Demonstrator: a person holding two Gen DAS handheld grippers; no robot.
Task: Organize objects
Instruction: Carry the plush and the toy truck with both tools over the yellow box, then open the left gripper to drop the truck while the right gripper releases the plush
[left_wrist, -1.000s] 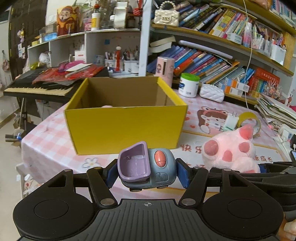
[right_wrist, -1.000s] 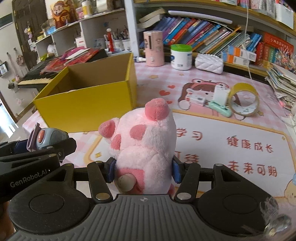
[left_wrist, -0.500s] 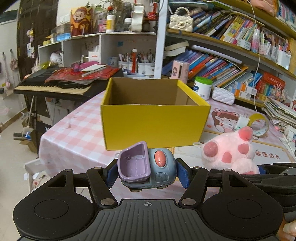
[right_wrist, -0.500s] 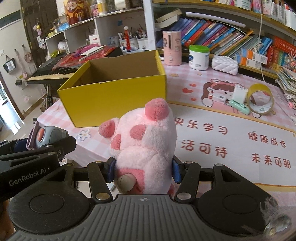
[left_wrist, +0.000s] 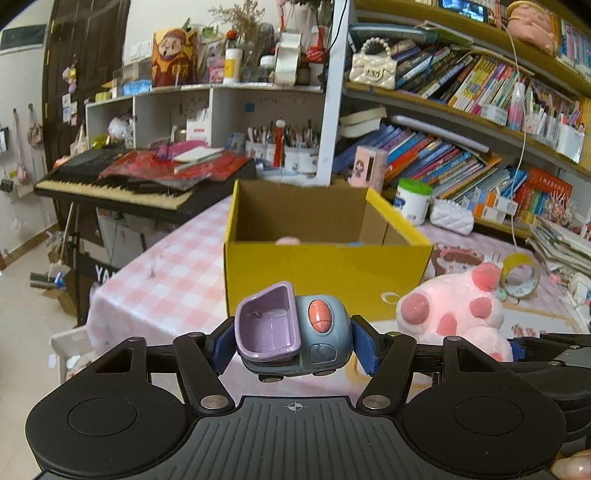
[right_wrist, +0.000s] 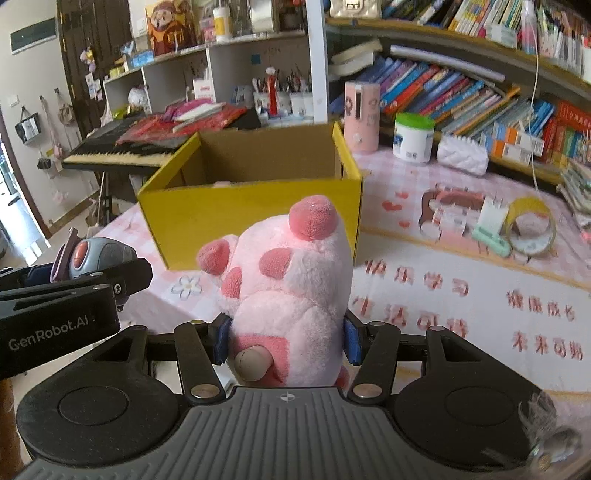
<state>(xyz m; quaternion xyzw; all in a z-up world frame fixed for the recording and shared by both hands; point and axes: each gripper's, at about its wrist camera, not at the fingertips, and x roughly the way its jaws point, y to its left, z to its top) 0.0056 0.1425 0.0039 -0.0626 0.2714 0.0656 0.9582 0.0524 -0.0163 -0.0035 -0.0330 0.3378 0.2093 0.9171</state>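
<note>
Left tool (left_wrist: 293, 338): clamped on toy car (left_wrist: 291, 328), carried clear of counter (left_wrist: 166, 273).
Right tool (right_wrist: 284, 338): squeezing pink plush (right_wrist: 291, 291).
Change: yellow box (left_wrist: 325, 273) now farther off; drop-off pending.

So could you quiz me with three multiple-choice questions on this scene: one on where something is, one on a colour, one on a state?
1. Where is the tape roll?
A. in the box
B. on the table, right of the box
C. on the keyboard

2. What colour is the box outside?
A. yellow
B. green
C. white

3. What is the plush toy doing?
A. lying in the box
B. sitting on a shelf
C. clamped between the right gripper fingers

Answers: 1 B, it lies on the tablecloth beside the box. 2 A, its walls are yellow. 3 C, blue pads press both its sides.
</note>
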